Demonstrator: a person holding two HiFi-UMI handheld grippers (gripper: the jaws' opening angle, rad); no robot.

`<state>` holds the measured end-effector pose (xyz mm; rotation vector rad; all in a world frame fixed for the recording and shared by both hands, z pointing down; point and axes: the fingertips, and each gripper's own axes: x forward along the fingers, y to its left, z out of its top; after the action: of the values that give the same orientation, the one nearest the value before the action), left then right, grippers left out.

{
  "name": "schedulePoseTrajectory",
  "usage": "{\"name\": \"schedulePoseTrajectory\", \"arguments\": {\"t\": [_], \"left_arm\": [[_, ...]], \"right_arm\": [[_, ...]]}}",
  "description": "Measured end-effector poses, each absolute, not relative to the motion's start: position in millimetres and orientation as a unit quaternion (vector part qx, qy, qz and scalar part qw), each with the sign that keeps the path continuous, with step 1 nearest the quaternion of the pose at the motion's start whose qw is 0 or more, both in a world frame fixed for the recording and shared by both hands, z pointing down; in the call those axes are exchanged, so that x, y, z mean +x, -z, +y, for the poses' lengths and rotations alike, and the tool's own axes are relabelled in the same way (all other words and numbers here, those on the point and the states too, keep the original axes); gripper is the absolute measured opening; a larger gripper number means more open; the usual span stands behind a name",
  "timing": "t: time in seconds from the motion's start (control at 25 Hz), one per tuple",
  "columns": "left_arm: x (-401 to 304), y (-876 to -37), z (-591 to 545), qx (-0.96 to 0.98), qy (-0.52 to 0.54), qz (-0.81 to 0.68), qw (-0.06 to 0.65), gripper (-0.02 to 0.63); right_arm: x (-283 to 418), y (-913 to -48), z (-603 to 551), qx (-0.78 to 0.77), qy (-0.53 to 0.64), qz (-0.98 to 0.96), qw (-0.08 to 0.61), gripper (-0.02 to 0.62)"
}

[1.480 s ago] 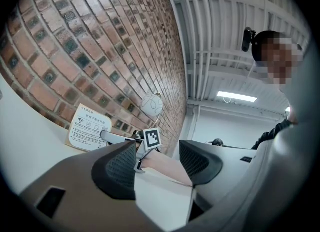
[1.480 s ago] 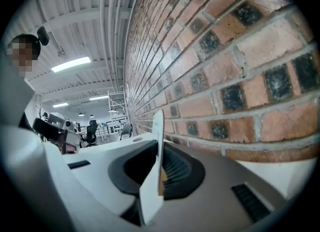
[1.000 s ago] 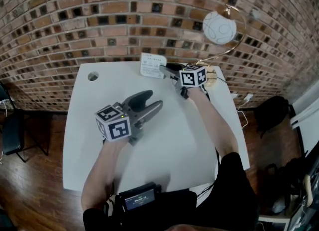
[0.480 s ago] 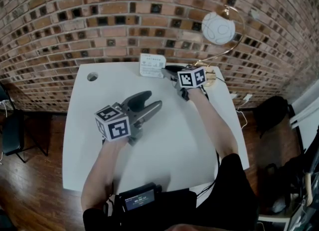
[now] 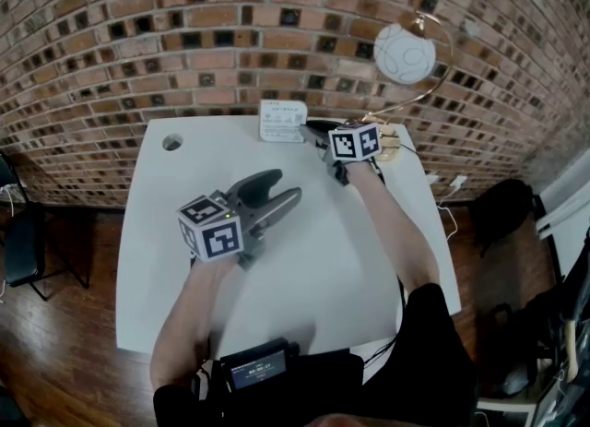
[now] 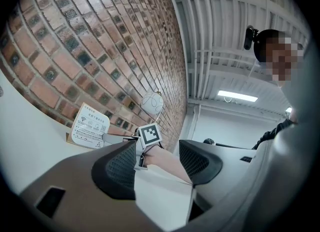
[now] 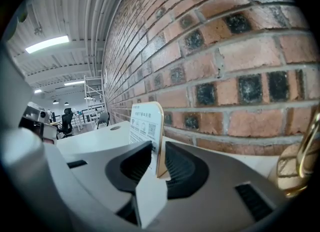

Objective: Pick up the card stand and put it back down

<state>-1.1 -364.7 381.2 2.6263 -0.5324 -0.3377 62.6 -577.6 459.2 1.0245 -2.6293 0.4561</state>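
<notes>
card stand [image 7: 147, 121], base hidden behind jaws, is clamped in right hand-held gripper [image 7: 157, 150]; left hand-held gripper [image 6: 157, 152] gapes.

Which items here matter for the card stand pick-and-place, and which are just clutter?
In the job:
- card stand
- right gripper, closed on it

Lying about:
- left gripper, open, empty
- globe lamp
- table hole
- screen device

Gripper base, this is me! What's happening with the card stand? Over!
Left gripper open, empty, above table. Right gripper shut on card stand, by brick wall. Lamp base close beside right gripper.
</notes>
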Motion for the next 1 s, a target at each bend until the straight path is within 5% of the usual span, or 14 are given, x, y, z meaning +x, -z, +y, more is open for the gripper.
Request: {"name": "schedulePoseTrajectory", "arguments": {"t": [0.64, 1.0], "left_arm": [[0, -382, -366, 0.949, 0.118, -0.195, 0.218, 0.265], [4, -375, -360, 0.952, 0.123, -0.181, 0.213, 0.265]], "right_arm": [[71, -457, -573, 0.366, -0.171, -0.905, 0.133, 0.114], [69, -424, -520, 0.34, -0.201, -0.917, 0.06, 0.108]]}}
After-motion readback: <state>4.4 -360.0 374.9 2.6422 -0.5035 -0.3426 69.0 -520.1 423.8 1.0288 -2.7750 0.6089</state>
